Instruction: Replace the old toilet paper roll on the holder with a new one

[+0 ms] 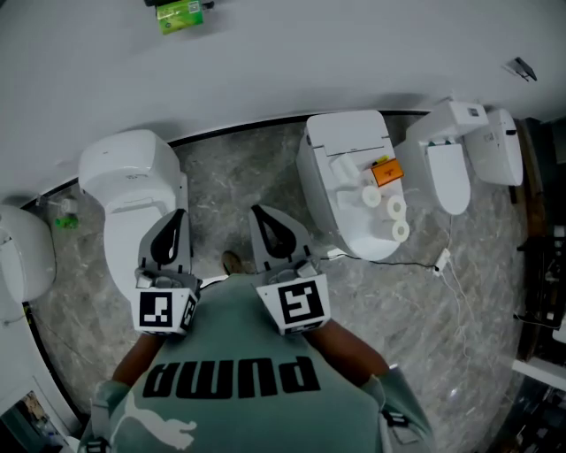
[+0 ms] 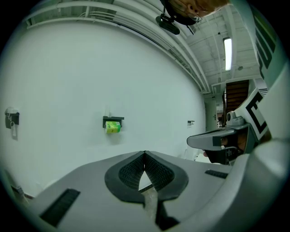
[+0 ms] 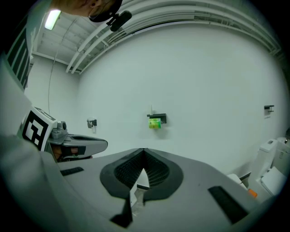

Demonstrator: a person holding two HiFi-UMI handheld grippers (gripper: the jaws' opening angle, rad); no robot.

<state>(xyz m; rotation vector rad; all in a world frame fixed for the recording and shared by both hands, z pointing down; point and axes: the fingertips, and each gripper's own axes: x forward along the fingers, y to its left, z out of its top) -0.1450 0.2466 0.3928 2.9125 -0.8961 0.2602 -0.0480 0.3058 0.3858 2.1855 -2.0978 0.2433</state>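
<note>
The old roll (image 1: 181, 15), in green wrapping, sits in a black holder high on the white wall; it also shows in the left gripper view as the green roll (image 2: 113, 127) and in the right gripper view as the green roll (image 3: 155, 123), far ahead. Several white new rolls (image 1: 390, 209) lie on the lid of the toilet (image 1: 345, 142) at the right. My left gripper (image 1: 176, 218) and right gripper (image 1: 259, 214) hang side by side close to my chest. Both are shut with nothing between the jaws, well short of the wall.
A second toilet (image 1: 133, 177) stands just ahead of the left gripper. An orange object (image 1: 386, 172) lies by the new rolls. More white fixtures (image 1: 460, 150) stand at the right, with a cable (image 1: 447, 265) on the marble floor. A small wall fitting (image 3: 92, 123) is left of the holder.
</note>
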